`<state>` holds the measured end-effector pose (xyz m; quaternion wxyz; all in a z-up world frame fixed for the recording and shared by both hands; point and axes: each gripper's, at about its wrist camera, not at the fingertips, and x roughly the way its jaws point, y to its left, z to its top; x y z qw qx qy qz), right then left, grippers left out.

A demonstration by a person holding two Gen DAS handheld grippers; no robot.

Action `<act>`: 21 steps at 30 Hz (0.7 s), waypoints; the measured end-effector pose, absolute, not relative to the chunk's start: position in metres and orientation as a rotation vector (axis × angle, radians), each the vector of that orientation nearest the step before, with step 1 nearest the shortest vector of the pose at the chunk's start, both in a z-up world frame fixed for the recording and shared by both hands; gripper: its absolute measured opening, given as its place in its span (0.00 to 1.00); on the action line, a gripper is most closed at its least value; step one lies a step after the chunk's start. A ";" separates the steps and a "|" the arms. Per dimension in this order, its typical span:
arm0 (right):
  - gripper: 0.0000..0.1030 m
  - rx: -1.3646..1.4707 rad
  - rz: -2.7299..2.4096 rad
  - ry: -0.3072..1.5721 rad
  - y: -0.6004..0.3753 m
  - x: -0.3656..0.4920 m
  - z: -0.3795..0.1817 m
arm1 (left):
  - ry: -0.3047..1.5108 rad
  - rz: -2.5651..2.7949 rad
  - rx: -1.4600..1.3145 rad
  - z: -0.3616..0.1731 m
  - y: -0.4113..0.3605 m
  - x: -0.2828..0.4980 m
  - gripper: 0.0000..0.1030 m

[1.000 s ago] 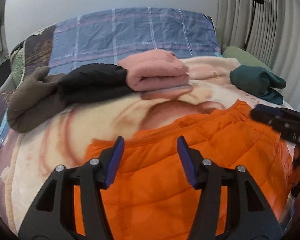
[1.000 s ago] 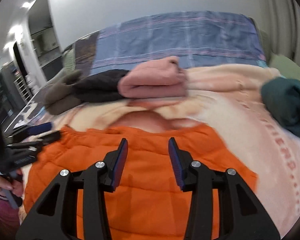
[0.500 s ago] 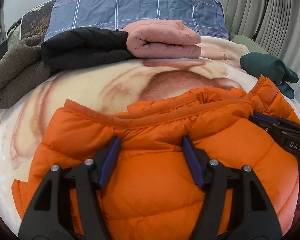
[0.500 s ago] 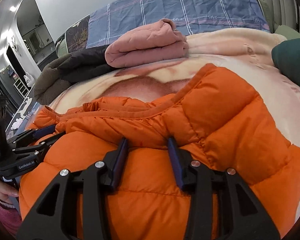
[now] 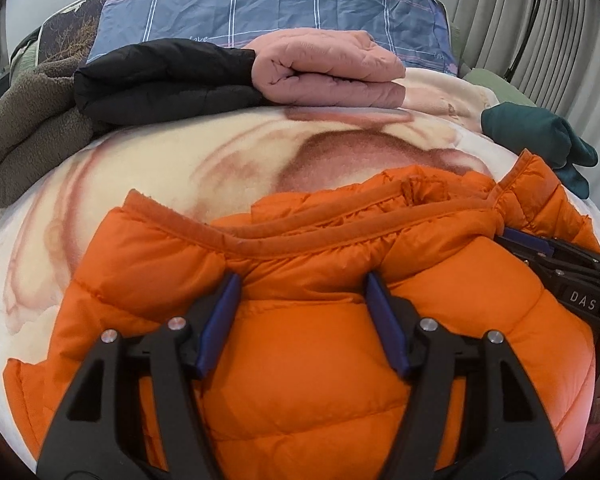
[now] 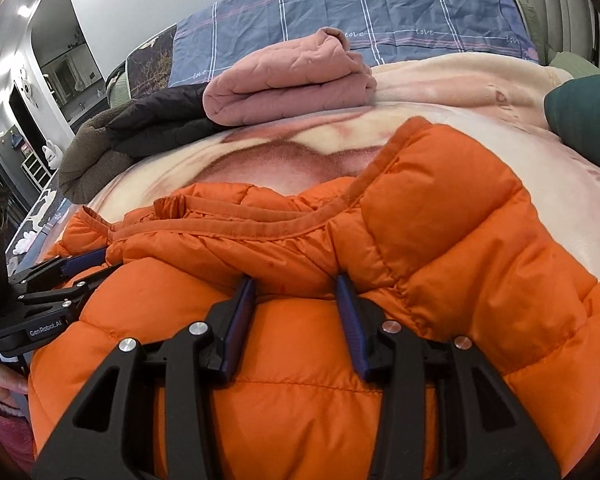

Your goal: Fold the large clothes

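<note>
Both grippers, left gripper (image 5: 302,292) and right gripper (image 6: 296,292), came down onto the orange jacket (image 5: 320,360); left jaws now wider, right narrower, puffy fabric between each, so fold landed, release next.

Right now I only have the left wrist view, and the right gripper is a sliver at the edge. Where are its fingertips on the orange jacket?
Observer: The right gripper has its tips tucked under the folded-over upper edge of the orange jacket, with fabric bulging between them.
Operator: Does the jacket's right side hang off the bed?
Observer: No. It lies on the cream blanket, apart from the teal garment.
Operator: What is behind my own gripper?
Observer: A hand in a pink sleeve shows just below the left gripper.
</note>
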<state>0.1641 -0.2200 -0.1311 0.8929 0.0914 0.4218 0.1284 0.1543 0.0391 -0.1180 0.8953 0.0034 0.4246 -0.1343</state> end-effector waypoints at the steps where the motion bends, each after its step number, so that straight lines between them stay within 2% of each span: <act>1: 0.42 0.187 0.265 0.876 -0.220 0.164 -0.131 | 0.880 -0.277 0.010 -0.118 0.039 0.154 0.65; 5: 0.42 0.152 0.247 0.881 -0.216 0.162 -0.122 | 0.880 -0.289 0.007 -0.111 0.041 0.153 0.64; 11: 0.43 0.128 0.147 0.774 -0.242 0.135 -0.075 | 0.793 -0.301 -0.110 -0.068 0.073 0.130 0.53; 13: 0.43 0.118 0.099 0.768 -0.254 0.134 -0.073 | 0.766 -0.330 -0.128 -0.058 0.075 0.125 0.40; 14: 0.43 0.129 0.078 0.790 -0.261 0.138 -0.080 | 0.758 -0.355 -0.119 -0.055 0.070 0.122 0.38; 17: 0.43 0.135 0.049 0.851 -0.269 0.150 -0.112 | 0.808 -0.346 0.012 -0.071 0.046 0.123 0.35; 18: 0.44 0.122 0.045 0.851 -0.268 0.151 -0.117 | 0.865 -0.304 0.075 -0.094 0.036 0.129 0.36; 21: 0.45 0.179 0.068 0.857 -0.272 0.154 -0.125 | 0.884 -0.319 0.008 -0.114 0.042 0.137 0.36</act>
